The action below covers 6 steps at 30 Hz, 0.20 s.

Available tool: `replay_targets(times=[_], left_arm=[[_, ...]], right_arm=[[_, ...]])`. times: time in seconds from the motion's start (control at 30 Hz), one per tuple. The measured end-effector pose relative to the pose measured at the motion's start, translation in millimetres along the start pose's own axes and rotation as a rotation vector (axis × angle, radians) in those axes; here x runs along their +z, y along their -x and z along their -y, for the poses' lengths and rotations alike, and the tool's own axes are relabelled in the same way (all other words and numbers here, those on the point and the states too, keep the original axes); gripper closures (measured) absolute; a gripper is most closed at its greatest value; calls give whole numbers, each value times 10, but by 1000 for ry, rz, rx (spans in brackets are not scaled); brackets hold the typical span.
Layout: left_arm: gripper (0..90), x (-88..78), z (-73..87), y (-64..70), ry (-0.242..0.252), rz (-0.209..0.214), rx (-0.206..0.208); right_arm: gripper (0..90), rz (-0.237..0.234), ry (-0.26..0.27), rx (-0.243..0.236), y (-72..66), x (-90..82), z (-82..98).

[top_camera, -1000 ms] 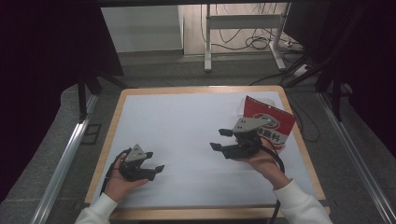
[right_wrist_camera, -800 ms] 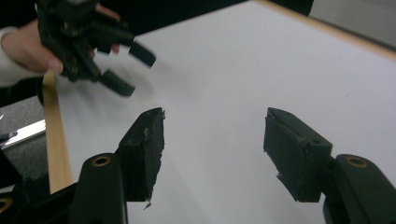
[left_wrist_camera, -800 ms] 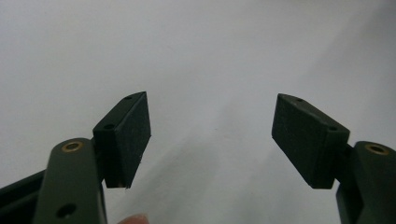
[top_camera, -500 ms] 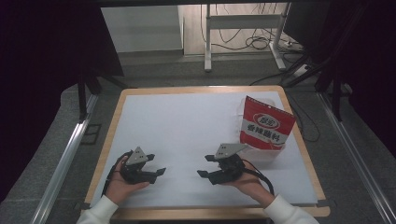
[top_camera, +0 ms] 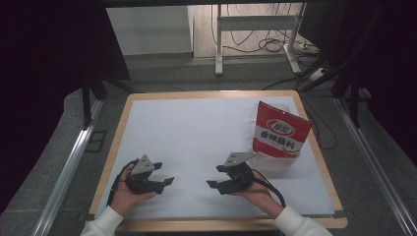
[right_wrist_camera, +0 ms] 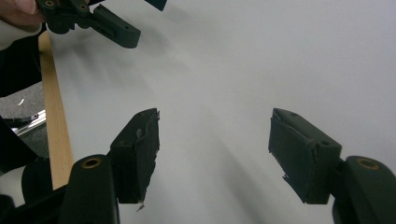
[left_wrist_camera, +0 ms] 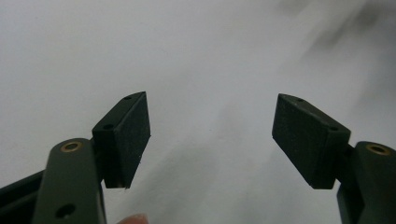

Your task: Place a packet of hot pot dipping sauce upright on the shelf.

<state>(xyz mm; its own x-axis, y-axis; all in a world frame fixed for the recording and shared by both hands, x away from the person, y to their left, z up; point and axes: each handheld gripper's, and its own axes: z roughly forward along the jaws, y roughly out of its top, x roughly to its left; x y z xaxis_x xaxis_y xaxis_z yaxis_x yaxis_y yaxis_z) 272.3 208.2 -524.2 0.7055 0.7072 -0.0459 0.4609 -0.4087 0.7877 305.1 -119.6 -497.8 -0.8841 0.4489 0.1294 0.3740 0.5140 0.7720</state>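
Note:
A red and white snack bag (top_camera: 281, 132) stands upright in a clear plastic container (top_camera: 273, 162) at the right of the white table sheet (top_camera: 196, 137). My right gripper (top_camera: 216, 177) rests low near the front edge, just left of the container, open with nothing between its jaws. In the right gripper view its jaws (right_wrist_camera: 212, 149) stand wide apart over bare white sheet. My left gripper (top_camera: 163, 174) sits at the front left, open and empty. The left gripper view has its jaws (left_wrist_camera: 210, 135) spread over plain white surface.
The wooden table rim (top_camera: 114, 147) frames the sheet. In the right gripper view the left gripper (right_wrist_camera: 100, 21) appears at the top left, beside the wooden edge (right_wrist_camera: 53, 126). Metal rails (top_camera: 64, 172) flank the table. A table frame and cables (top_camera: 260, 44) stand on the floor beyond.
My right gripper has pulled back from the snack bag towards the front edge and left, leaving the bag standing. The left gripper has barely moved.

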Motion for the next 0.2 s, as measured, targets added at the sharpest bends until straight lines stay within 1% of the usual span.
replay_targets(times=[0.13, 0.17, 0.2], left_arm=[[271, 4, -11, -2, 6, 5, -12], [271, 4, -15, -2, 5, 7, -13], [270, 4, -17, -1, 4, 8, -11]], right_arm=[[322, 7, 5, 10, 22, -10, 9], [321, 7, 7, 16, 25, -15, 7], [321, 8, 10, 13, 31, -17, 6]])
